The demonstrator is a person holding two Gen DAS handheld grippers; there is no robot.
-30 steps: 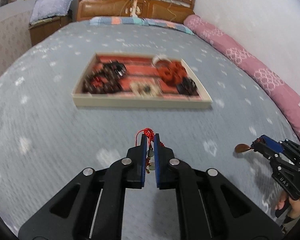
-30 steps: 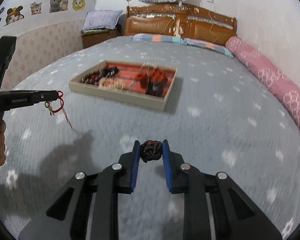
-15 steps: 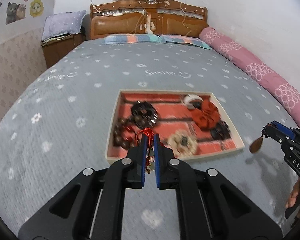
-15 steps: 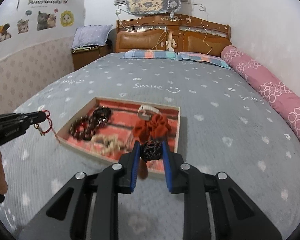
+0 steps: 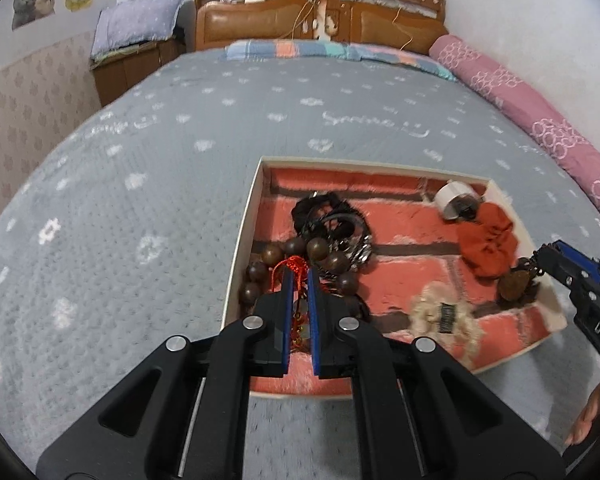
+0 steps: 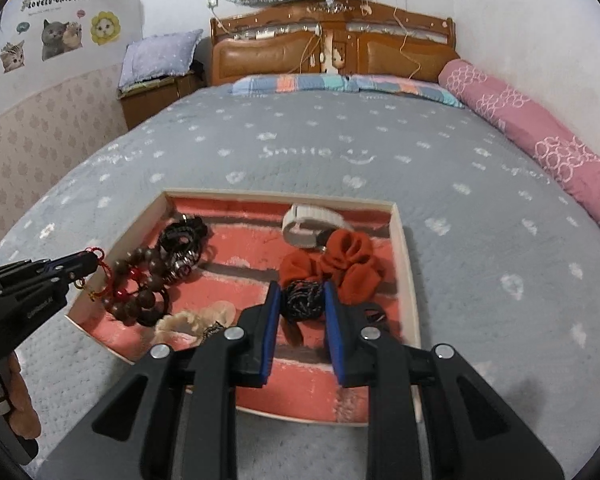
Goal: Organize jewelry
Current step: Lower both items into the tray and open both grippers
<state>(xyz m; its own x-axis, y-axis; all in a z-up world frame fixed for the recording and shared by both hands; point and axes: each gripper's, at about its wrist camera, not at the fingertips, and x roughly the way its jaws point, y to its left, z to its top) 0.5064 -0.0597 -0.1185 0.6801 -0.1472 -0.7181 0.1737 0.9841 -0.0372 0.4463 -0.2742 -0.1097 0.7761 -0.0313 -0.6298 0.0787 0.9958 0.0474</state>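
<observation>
A cream tray (image 5: 247, 216) (image 6: 405, 264) with a red lining lies on the grey bedspread. It holds a brown bead bracelet (image 5: 276, 254) (image 6: 140, 276), black hair ties (image 5: 324, 216) (image 6: 182, 236), an orange scrunchie (image 5: 486, 240) (image 6: 348, 258), a white band (image 5: 456, 198) (image 6: 308, 222) and a cream scrunchie (image 5: 444, 316) (image 6: 196, 320). My left gripper (image 5: 299, 276) (image 6: 94, 258) is shut on a red cord charm (image 5: 296, 262) over the tray's left end. My right gripper (image 6: 302, 294) (image 5: 540, 258) is shut on a dark beaded piece (image 6: 302, 300) with a brown pendant (image 5: 514, 286), over the tray's right end.
The tray sits on a wide grey bedspread (image 6: 340, 152). A long pink bolster (image 5: 540, 120) runs along the right edge. A wooden headboard (image 6: 332, 52) and striped pillow stand at the back. A bedside cabinet (image 6: 152, 96) with a cushion is at the back left.
Both grippers have moved forward from the open bedspread to over the tray, each keeping hold of its piece. The tray now fills the lower middle of both views.
</observation>
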